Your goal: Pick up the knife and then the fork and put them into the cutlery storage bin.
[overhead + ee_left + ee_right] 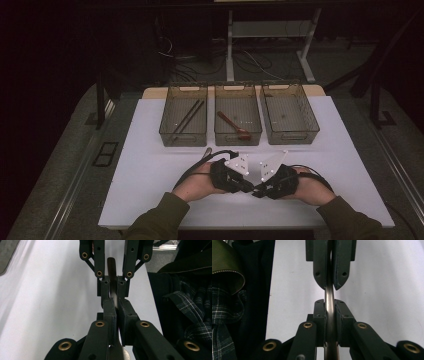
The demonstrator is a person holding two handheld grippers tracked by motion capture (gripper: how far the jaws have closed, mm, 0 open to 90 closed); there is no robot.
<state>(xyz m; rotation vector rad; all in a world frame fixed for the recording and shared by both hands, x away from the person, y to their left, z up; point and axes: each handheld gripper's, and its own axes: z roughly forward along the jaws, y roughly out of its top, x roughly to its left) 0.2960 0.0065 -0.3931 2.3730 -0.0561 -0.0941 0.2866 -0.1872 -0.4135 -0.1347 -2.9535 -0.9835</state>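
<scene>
A slim metal utensil handle [111, 266] runs lengthwise between both pairs of jaws. In the left gripper view my left gripper [116, 304] is shut on it, and a wider silver part of the utensil shows at the bottom. Facing it tip to tip, the right gripper [113, 286] clamps the same handle farther along. In the right gripper view the handle [329, 293] passes between my right gripper's [329, 307] pads, which press on it. In the high view the left gripper [246, 185] and the right gripper [258, 190] meet near the table's front edge, above the white surface.
Three clear bins stand in a row at the back of the white table [150, 165]. The left bin [170, 131] holds dark chopsticks [187, 119], the middle bin [256, 127] a wooden spoon [233, 125], and the right bin [311, 124] looks bare. A person's sleeves come in from the bottom.
</scene>
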